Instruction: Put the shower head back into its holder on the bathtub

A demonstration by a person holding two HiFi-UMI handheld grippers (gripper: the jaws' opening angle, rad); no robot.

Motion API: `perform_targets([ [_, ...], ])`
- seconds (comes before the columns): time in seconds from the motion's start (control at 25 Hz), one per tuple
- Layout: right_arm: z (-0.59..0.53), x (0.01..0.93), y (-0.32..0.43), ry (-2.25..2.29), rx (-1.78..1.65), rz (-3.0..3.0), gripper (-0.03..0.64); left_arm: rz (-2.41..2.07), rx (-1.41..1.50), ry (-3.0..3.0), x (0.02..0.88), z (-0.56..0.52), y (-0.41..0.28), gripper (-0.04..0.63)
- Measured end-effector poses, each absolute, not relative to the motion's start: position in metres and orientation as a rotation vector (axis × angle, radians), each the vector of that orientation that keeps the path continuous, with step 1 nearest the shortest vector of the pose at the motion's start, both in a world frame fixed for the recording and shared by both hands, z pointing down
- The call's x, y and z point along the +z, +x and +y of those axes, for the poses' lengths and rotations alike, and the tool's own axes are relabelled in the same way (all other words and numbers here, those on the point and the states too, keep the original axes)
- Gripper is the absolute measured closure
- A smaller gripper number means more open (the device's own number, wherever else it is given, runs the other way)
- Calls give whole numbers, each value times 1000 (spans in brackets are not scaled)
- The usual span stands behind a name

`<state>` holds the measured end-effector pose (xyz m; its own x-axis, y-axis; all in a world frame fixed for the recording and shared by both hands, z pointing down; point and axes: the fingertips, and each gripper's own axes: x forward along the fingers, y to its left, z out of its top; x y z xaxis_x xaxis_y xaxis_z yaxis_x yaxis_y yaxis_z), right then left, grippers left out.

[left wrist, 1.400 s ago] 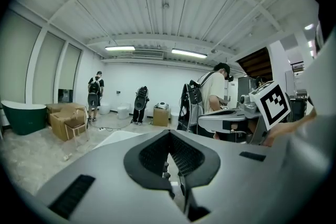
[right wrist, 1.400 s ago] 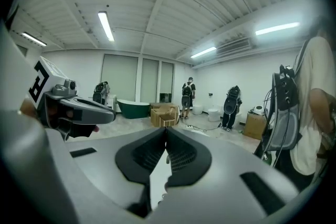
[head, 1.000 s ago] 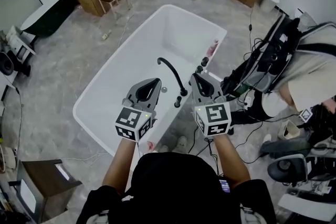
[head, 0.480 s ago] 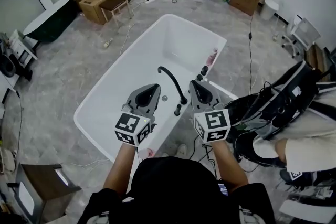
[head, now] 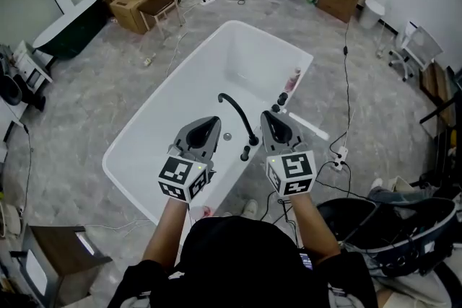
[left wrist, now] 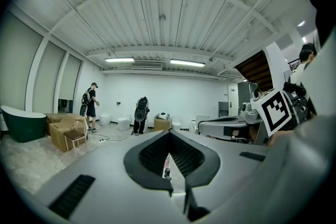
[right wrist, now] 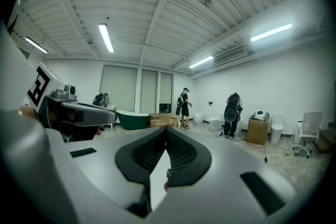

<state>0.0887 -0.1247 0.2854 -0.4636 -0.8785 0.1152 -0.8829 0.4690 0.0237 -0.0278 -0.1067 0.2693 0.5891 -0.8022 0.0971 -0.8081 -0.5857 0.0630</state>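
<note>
Both of my tools are closed with nothing in them: the left hand-held gripper [head: 214, 118] [left wrist: 168, 135] and the right hand-held gripper [head: 267, 115] [right wrist: 166, 131] each show their jaws pressed together at the tip. I have them side by side over the near long rim of the white bathtub [head: 245, 54], either side of the black curved faucet [head: 242, 112]. A slim white piece that I take for the shower head [head: 309, 126] lies at that rim's right end, just beside the black knobs [head: 280, 99].
</note>
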Motion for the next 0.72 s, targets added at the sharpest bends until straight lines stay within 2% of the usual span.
perform_targets([
  [0.72,-128,294,80,1548,59,-2595,594,-1361,74,2700,278,-108,-29,581],
])
